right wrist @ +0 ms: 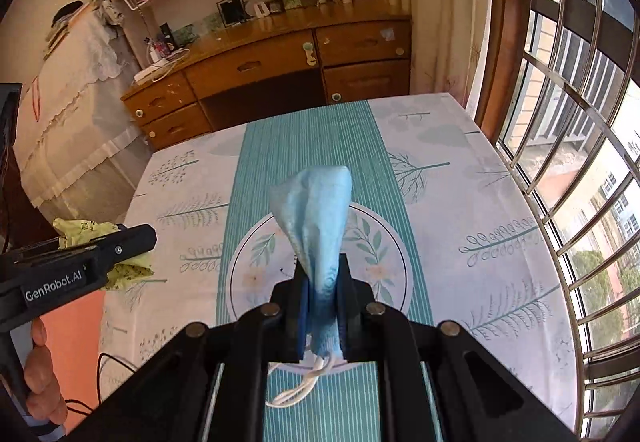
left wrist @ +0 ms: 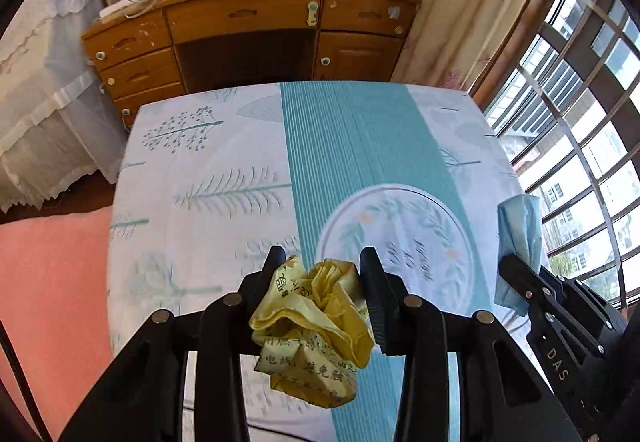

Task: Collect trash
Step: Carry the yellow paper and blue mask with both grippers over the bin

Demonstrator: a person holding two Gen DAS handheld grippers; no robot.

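Above the leaf-patterned cloth [left wrist: 224,145] of the desk, the left gripper [left wrist: 322,274] clamps a crumpled yellow wrapper [left wrist: 316,326] while the right gripper [right wrist: 322,306], alongside, pinches a blue face mask [right wrist: 316,213] standing upright, both pieces lifted clear.

Both grippers were black, silver pivot pins across their linkages; the left gripper [right wrist: 132,242] carried white "GenRobot.AI" lettering, the right gripper [left wrist: 516,270] "DAS".

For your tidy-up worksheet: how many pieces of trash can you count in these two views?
2. A crumpled yellow paper is clamped in the left gripper, and a blue face mask is clamped in the right gripper. More could lie outside the views.
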